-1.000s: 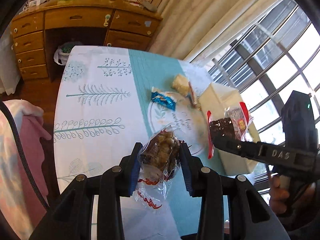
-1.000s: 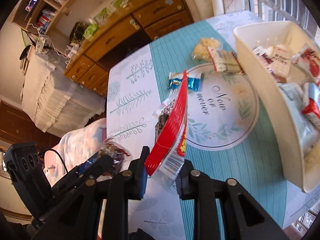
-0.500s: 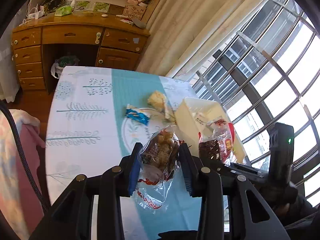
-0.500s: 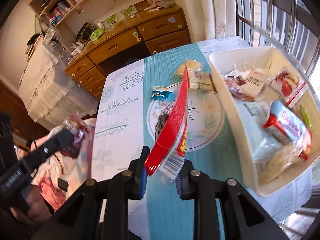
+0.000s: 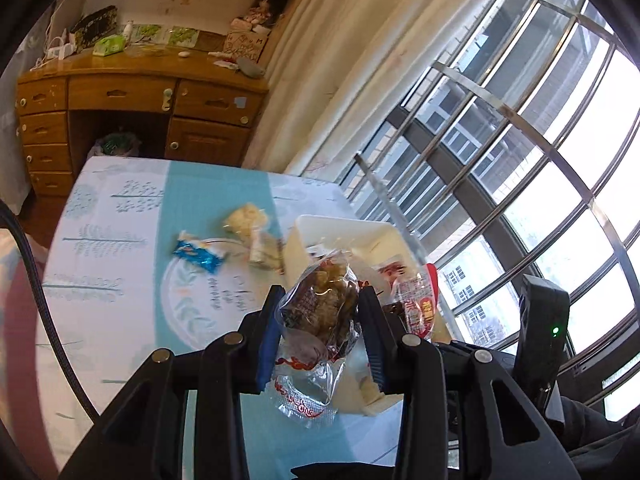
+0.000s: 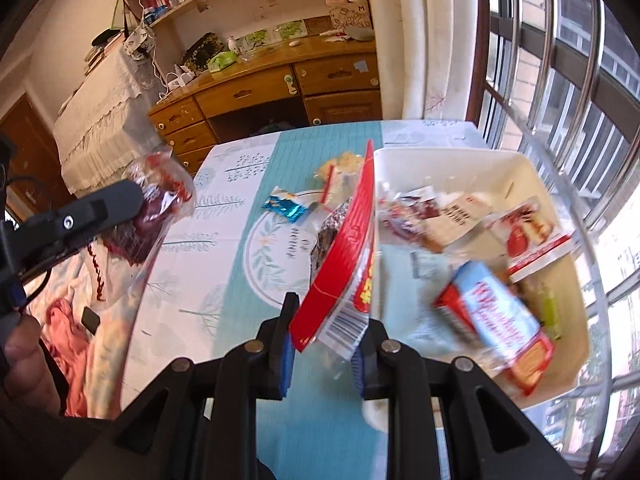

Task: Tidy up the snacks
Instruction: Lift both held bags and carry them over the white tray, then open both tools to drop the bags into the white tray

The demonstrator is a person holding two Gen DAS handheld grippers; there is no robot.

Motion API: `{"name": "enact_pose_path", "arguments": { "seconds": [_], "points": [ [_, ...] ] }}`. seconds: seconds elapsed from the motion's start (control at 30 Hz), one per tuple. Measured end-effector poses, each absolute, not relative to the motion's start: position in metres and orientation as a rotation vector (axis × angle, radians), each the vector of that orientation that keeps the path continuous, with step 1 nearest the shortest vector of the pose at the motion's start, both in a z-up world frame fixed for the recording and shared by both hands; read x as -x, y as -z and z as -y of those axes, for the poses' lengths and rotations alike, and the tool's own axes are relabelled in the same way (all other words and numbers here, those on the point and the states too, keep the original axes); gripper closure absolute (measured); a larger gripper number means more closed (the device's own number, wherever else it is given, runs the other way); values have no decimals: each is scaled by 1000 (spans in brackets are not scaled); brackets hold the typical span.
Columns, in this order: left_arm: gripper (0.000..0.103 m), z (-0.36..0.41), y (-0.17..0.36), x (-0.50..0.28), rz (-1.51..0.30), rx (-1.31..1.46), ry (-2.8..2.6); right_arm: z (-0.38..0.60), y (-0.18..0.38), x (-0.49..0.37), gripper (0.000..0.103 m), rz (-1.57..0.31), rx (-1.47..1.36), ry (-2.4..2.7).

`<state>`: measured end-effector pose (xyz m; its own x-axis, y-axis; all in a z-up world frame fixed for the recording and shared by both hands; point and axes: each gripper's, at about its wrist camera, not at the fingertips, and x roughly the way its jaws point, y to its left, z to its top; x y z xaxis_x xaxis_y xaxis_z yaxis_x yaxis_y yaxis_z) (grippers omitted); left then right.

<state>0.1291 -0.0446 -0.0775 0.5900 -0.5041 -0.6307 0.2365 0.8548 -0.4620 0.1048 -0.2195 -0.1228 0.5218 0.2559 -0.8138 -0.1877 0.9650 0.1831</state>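
My left gripper [image 5: 320,320] is shut on a clear bag of brown snacks [image 5: 324,308] and holds it in the air by the near end of the white bin [image 5: 340,228]. My right gripper [image 6: 324,336] is shut on a red-topped snack bag [image 6: 344,248], held over the bin's [image 6: 452,156] left rim. The bin holds several packets. On the table lie a blue wrapped candy [image 5: 198,255], a yellow snack [image 5: 246,218] and a pale packet [image 5: 264,248]. The left gripper with its bag shows at the left of the right wrist view [image 6: 152,204].
The table has a white and teal cloth [image 5: 120,248]. A wooden desk with drawers [image 5: 140,100] stands beyond its far end. Barred windows [image 5: 520,160] and a curtain run along the right. Pink bedding [image 6: 68,320] lies to the left.
Both grippers have risen and moved right toward the bin with their bags. The right gripper's bag now hangs over the bin's left rim; the left gripper's bag has come close to the bin.
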Motion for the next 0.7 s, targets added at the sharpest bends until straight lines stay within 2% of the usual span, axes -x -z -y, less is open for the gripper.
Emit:
{"name": "enact_pose_path", "arguments": {
  "seconds": [0.33, 0.6, 0.63, 0.67, 0.7],
  "points": [
    [67, 135, 76, -150, -821, 327, 517, 287, 127, -115, 80, -985, -48, -210],
    [65, 178, 77, -170, -824, 295, 563, 323, 126, -123, 80, -973, -71, -166],
    [54, 182, 78, -173, -830, 288, 556, 326, 127, -124, 80, -972, -78, -160],
    [34, 184, 79, -175, -837, 280, 547, 328, 128, -126, 80, -976, -83, -154],
    [27, 186, 79, -176, -844, 267, 526, 329, 129, -128, 80, -980, -88, -145]
  ]
}}
